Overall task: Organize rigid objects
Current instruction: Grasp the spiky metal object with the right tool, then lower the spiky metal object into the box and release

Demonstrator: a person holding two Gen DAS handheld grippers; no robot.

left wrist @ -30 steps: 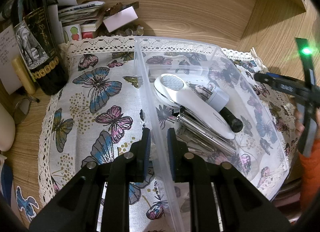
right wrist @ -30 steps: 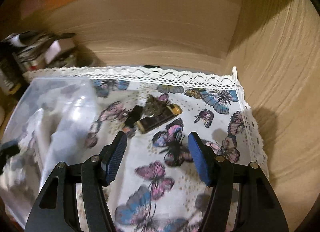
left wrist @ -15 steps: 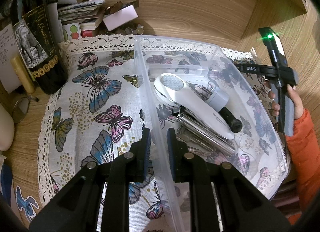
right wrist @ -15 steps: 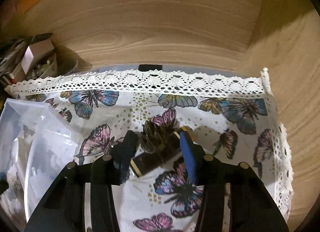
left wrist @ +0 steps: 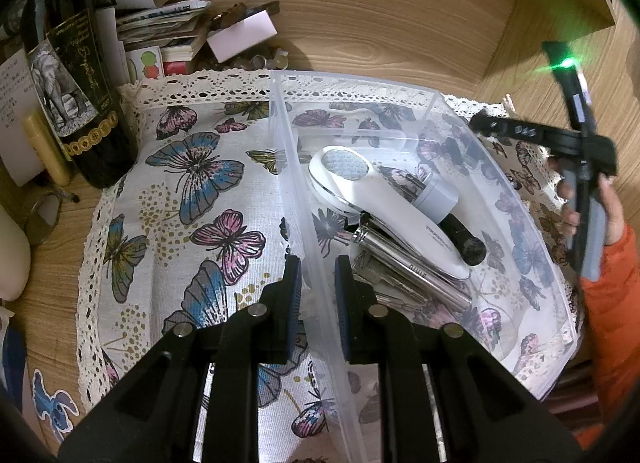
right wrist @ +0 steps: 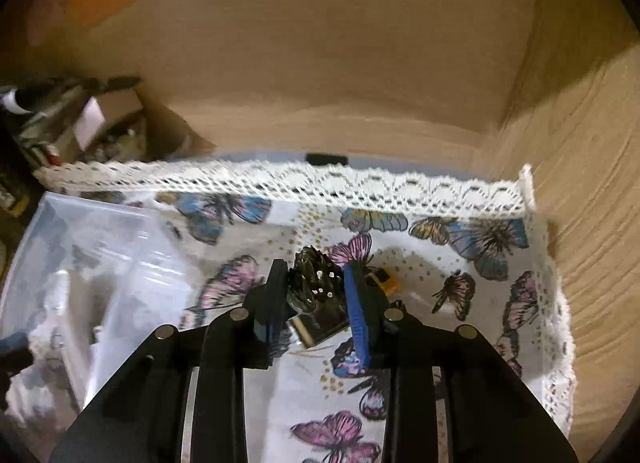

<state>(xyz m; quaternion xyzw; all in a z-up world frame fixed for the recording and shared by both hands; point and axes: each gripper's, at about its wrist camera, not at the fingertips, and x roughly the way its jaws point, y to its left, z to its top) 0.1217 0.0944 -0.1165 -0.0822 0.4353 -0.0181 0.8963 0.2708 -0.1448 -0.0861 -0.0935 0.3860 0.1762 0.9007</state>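
Observation:
A clear plastic bin stands on the butterfly cloth. In it lie a white handheld device, a silver tube and a grey item with a black end. My left gripper is shut on the bin's left wall. To the right of the bin, my right gripper is closing on a dark spiky object, which fills the gap between the pads. This object lies on a gold and black bar. The left wrist view shows a hand holding the right gripper's body.
A dark wine bottle and a heap of papers and small boxes crowd the back left corner. Wooden walls close the back and the right side. The cloth's lace edge runs along the back wall.
My right gripper moved forward over the dark spiky object and its jaws narrowed from wide apart to close around it. The left gripper and the bin stayed still.

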